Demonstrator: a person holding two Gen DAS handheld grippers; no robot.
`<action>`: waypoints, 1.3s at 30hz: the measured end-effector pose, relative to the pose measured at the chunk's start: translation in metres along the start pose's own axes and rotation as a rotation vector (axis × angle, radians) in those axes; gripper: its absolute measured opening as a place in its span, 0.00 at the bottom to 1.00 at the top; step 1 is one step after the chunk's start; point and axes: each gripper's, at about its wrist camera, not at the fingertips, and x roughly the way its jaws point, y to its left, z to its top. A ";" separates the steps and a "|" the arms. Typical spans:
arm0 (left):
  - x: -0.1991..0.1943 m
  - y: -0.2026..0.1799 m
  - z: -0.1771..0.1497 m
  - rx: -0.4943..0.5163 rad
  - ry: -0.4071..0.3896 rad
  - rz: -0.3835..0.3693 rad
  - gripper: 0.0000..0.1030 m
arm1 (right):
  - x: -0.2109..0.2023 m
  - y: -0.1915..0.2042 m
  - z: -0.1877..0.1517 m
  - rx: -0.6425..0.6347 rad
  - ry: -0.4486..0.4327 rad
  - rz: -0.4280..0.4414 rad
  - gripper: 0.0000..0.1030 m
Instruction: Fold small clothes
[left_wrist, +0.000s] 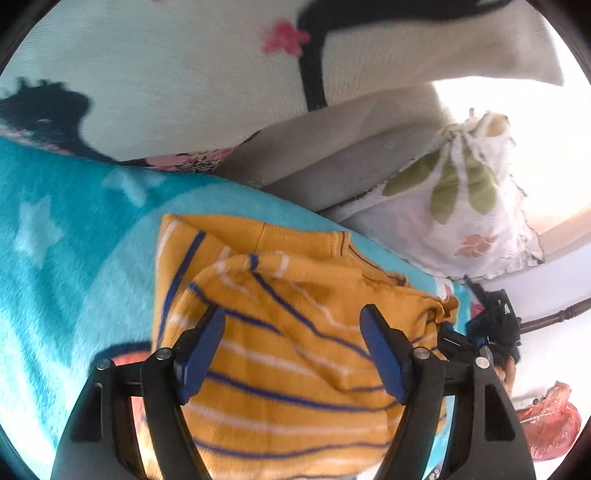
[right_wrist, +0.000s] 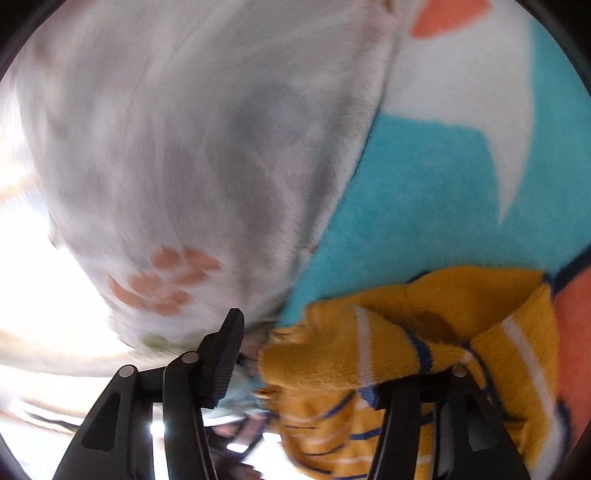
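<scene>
A small mustard-yellow knit garment (left_wrist: 280, 332) with blue and white stripes lies bunched on a turquoise fleece blanket (left_wrist: 74, 258). My left gripper (left_wrist: 291, 343) is open, its blue-padded fingers spread wide over the garment. In the right wrist view the same garment (right_wrist: 424, 332) is draped over the right finger of my right gripper (right_wrist: 317, 354). The left finger (right_wrist: 225, 350) stands wide apart and free. The right finger is hidden under the cloth. My right gripper also shows at the garment's far corner in the left wrist view (left_wrist: 491, 332).
A white floral cushion (left_wrist: 461, 206) lies just past the garment and fills the left of the right wrist view (right_wrist: 166, 184). A cream blanket with black and pink print (left_wrist: 184, 74) lies behind. A red bag (left_wrist: 550, 421) sits at the lower right.
</scene>
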 end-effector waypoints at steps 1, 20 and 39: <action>-0.005 0.000 -0.003 0.005 -0.009 0.007 0.72 | -0.004 -0.005 0.000 0.045 -0.013 0.064 0.70; 0.015 0.013 0.019 -0.078 -0.011 0.019 0.73 | -0.031 0.012 -0.009 0.060 -0.178 0.185 0.85; -0.003 0.058 -0.060 0.010 0.090 -0.013 0.94 | -0.085 -0.031 -0.100 -0.461 -0.019 -0.544 0.85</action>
